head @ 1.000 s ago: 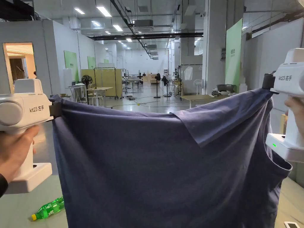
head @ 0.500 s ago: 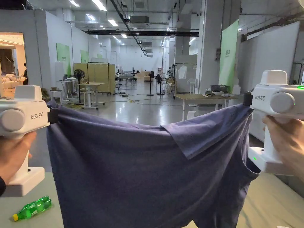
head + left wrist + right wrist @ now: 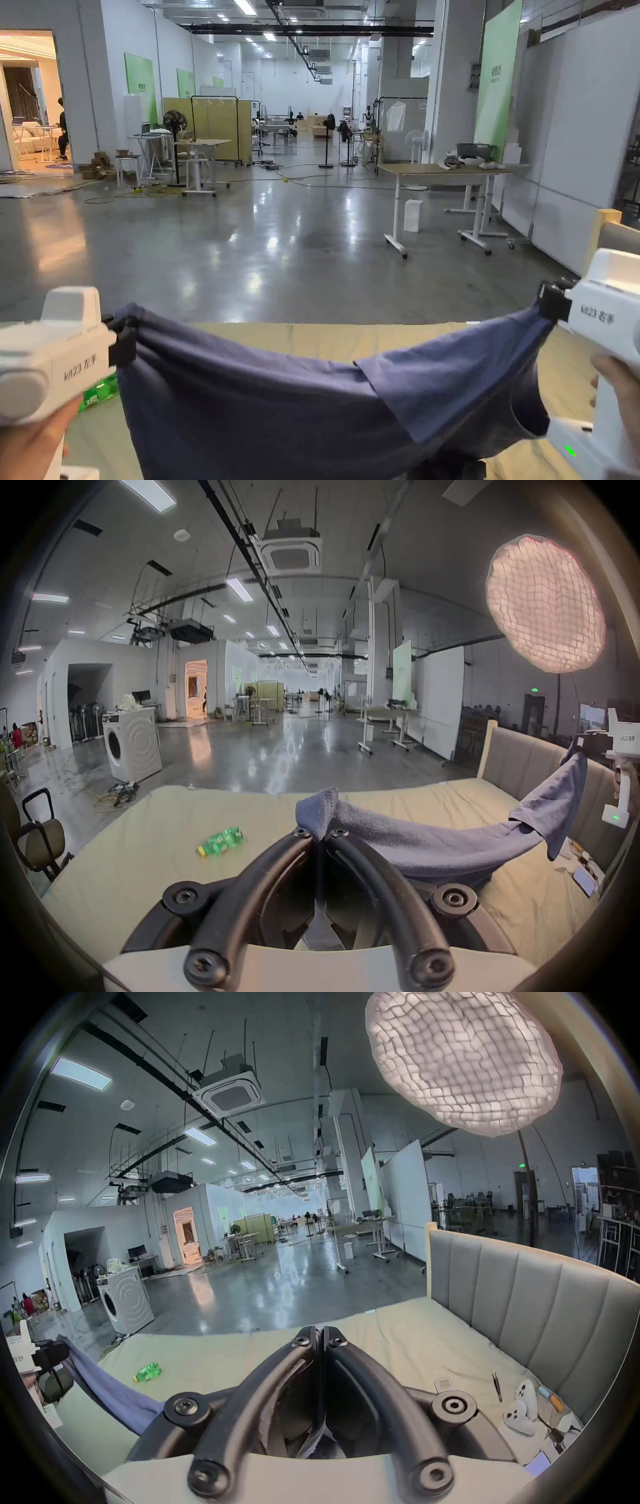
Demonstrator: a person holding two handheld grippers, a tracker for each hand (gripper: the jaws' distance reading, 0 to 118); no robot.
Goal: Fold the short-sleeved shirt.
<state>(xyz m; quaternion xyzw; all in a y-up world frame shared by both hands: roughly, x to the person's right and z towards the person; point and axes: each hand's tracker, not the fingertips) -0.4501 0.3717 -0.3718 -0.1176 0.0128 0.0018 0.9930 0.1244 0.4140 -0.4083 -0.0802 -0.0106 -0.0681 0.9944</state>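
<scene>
Head view, left claw (image 3: 125, 340) and right claw (image 3: 550, 301) clamped on blue shirt (image 3: 312, 406)

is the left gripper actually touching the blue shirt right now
Touching. In the left gripper view, the left gripper has its jaws closed on a corner of the shirt, with cloth bunched above the tips.

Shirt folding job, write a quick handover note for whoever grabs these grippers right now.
Left gripper: shut on one top corner of the blue shirt.
Right gripper: shut on the other end of the shirt.
The shirt hangs stretched between them, low over the bed; one sleeve is flopped forward. A green bottle lies on the bed to the left.
Done: shirt picked up and spread.
Left: lay it flat, then make all folds.
</scene>
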